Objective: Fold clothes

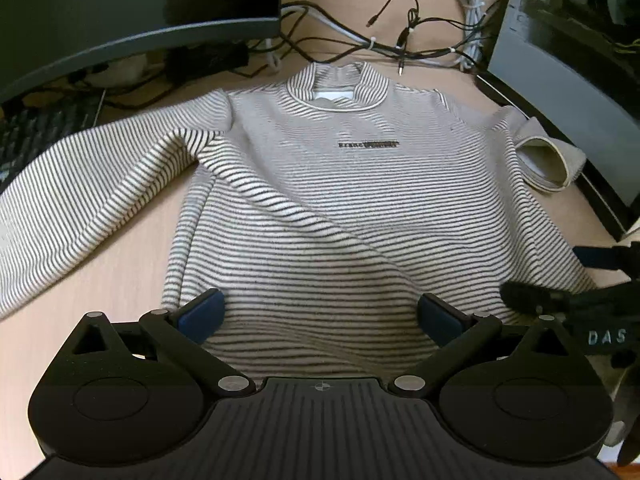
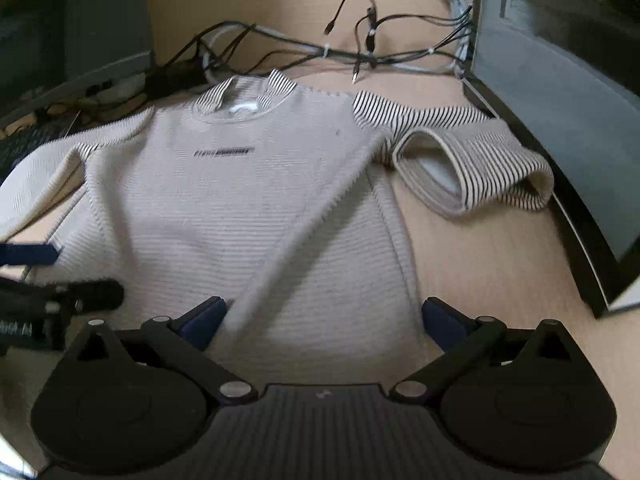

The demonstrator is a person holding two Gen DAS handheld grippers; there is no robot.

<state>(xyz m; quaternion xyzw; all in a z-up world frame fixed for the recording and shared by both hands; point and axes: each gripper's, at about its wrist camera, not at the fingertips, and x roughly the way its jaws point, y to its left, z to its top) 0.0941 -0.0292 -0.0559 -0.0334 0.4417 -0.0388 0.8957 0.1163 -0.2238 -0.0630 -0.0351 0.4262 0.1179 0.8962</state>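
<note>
Nearest to me, just past the black housing of my left gripper (image 1: 320,316), lies the hem of the striped sweater (image 1: 320,208); my blue pads (image 1: 202,316) stand wide apart with the fabric showing between them, and they grip nothing; whether they touch the cloth I cannot tell; my right gripper (image 2: 322,318) is likewise spread wide over the hem on the sweater's other side, holding nothing; the sweater (image 2: 248,208) lies front up on the pale wooden desk (image 1: 132,264), collar (image 1: 338,88) away from me, a small dark logo (image 1: 368,145) across the chest; a diagonal crease runs down the body; one long sleeve (image 1: 80,208) stretches flat to my left across the desk, while the other sleeve (image 2: 472,160) is bunched and doubled back beside the shoulder, its cuff opening facing me, close to the dark computer case (image 2: 560,120); beyond the collar a tangle of black and white cables (image 1: 400,44) crosses the desk; a monitor (image 1: 120,8) stands at the far left with a keyboard (image 1: 44,132) under it; from the left wrist view my right gripper (image 1: 592,280) shows at the right edge, over the hem.
</note>
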